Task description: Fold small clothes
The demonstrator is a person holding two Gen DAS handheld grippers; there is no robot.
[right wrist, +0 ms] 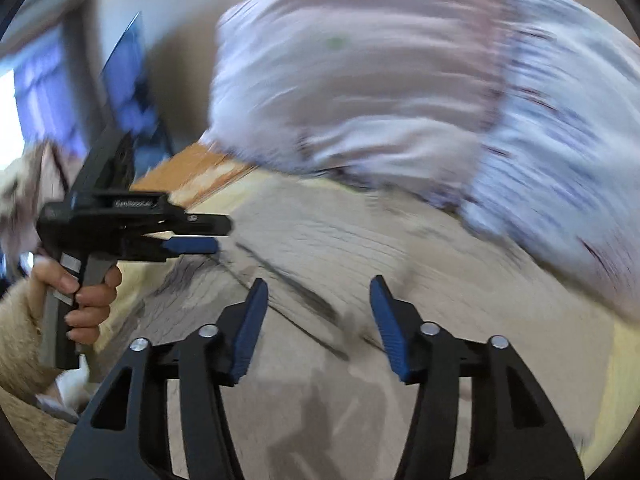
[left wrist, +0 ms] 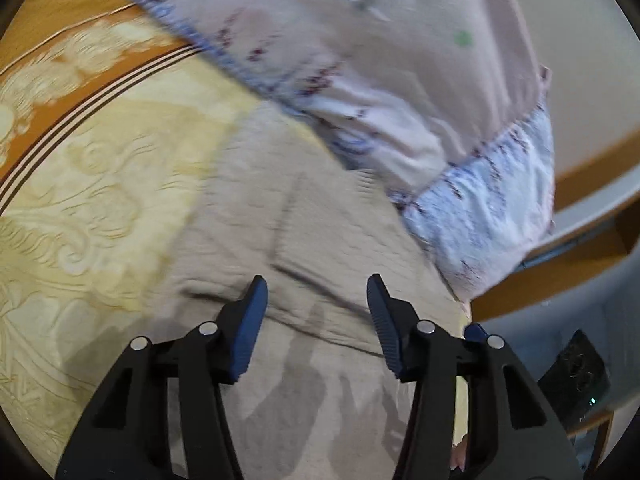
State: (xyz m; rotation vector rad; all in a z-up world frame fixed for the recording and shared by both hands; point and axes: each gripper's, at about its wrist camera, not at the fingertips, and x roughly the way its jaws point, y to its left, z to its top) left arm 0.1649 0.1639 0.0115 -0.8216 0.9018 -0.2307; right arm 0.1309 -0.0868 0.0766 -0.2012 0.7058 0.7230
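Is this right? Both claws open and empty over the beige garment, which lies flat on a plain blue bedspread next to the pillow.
One thing is off: the bedspread is yellow-cream with an embossed pattern and an orange striped border, not plain blue; the left wrist view shows it. The rest holds: left claw and right claw are open and empty over the beige garment, beside the pillow.

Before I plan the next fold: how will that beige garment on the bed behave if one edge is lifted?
Probably floppy: the beige garment lies flat with soft creases, so it should drape and sag. Likely light, being thin knit-looking cloth. It may drag rather than slide on the textured yellow bedspread. Blur limits certainty.
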